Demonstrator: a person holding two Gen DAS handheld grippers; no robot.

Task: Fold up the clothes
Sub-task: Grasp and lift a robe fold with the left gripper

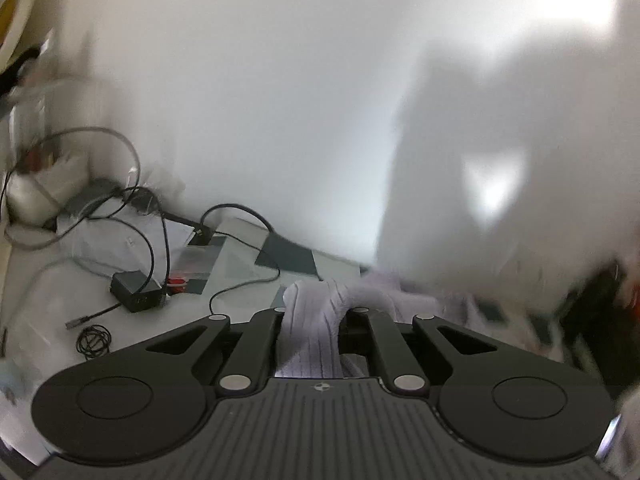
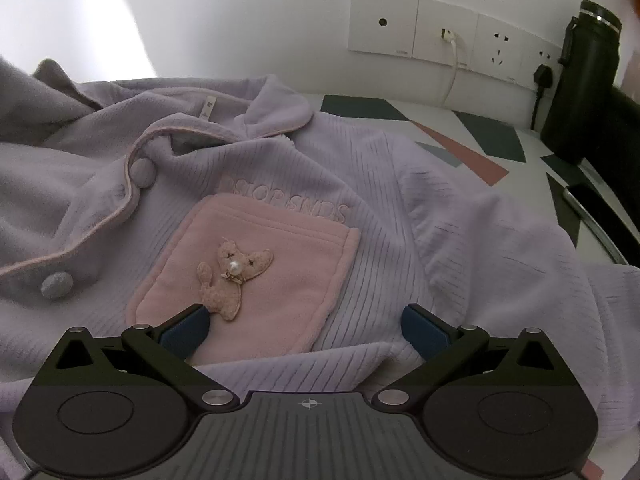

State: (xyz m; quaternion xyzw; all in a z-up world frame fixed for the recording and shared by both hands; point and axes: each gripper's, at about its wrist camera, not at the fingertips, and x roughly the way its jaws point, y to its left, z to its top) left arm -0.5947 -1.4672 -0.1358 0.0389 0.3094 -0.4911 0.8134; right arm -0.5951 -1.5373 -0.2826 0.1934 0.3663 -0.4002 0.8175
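A: Where's the ribbed lilac fleece pyjama top?
B: Spread on the patterned table; the left gripper pinches a fold; the right gripper gapes over its pink pocket, clamping nothing.

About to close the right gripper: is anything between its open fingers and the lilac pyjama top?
Nothing visible. The right gripper hovers open directly over the lilac ribbed fleece pyjama top, with only its pink chest pocket between the fingers.
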